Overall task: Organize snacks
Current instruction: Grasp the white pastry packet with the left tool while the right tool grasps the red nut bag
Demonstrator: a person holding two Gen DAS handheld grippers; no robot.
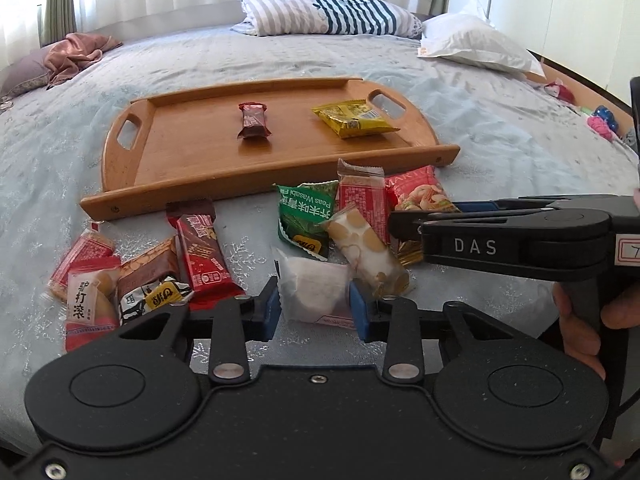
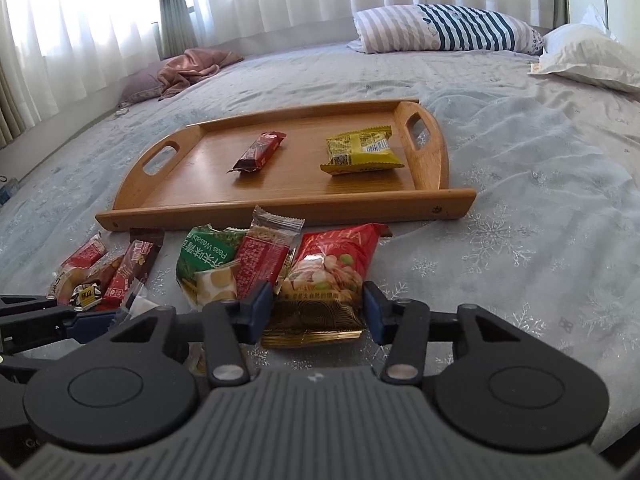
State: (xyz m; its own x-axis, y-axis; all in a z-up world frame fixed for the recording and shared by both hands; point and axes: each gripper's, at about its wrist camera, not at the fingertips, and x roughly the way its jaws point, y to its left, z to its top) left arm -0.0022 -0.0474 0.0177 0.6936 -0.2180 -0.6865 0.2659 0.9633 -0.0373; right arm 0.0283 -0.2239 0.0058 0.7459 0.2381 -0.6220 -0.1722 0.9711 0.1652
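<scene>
left gripper: low, fingers parted
right gripper: low, fingers parted, beside the left

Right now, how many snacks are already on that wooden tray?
2. A dark red bar lies near the middle of the tray, and a yellow packet sits toward its right handle. The rest lie on the bed.

Yellow packet — perhaps brown bar
</scene>
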